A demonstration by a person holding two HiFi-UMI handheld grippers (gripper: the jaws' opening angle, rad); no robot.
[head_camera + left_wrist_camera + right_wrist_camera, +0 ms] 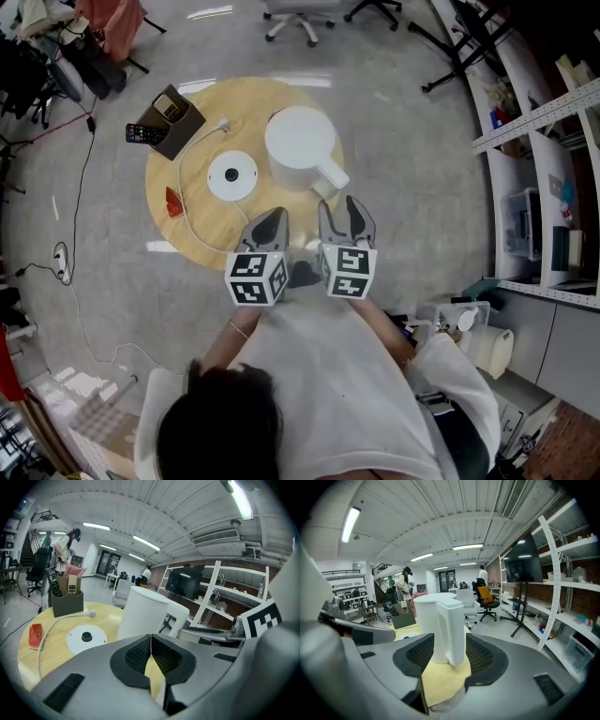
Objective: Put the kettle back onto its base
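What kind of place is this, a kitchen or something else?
Probably an open-plan office or lab, not a kitchen: rolling office chairs, white metal shelving and a large dark screen.

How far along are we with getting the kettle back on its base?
Nothing is done yet: the kettle stands on the table beside its empty base. In hand: the right tongs are open, lined up with the handle but not gripping it; the left tongs are shut and empty. Left: grip, lift, set it on the base.
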